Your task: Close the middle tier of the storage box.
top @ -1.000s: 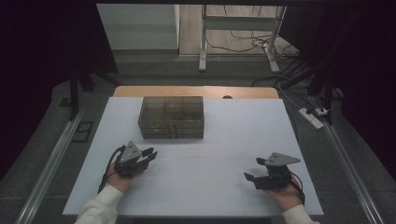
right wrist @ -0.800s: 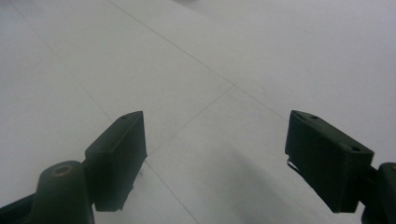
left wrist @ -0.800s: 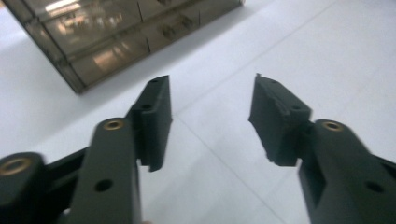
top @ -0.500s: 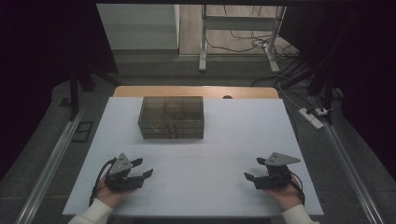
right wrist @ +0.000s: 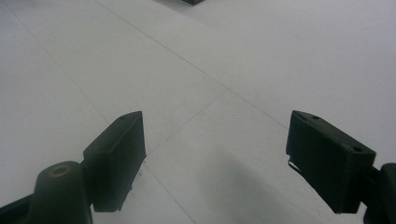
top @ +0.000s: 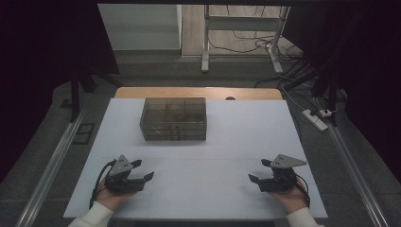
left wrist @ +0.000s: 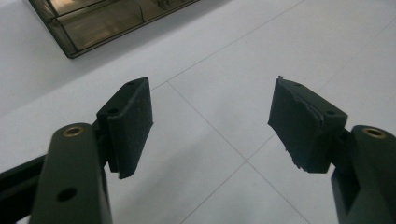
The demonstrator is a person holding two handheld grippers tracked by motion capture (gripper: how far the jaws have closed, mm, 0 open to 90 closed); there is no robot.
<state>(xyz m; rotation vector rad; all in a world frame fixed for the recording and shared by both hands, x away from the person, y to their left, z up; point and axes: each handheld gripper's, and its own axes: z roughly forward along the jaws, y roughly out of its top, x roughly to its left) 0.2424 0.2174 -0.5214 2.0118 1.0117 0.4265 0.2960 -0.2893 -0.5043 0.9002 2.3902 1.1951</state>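
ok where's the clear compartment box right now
In the high view the clear compartment box sits on the white table, left of centre toward the far edge, beyond both claws.

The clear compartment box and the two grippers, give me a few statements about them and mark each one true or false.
1. The clear compartment box sits on the white table beyond both grippers. True.
2. The left gripper is clamped on the box. False: its jaws stand apart with nothing between them, having just been opening, and the box lies apart from it.
3. The right gripper is open over bare table. True.
4. The box lies between the two grippers at the near edge. False: it sits toward the far side, left of centre.
5. Each gripper is held in a hand. True.
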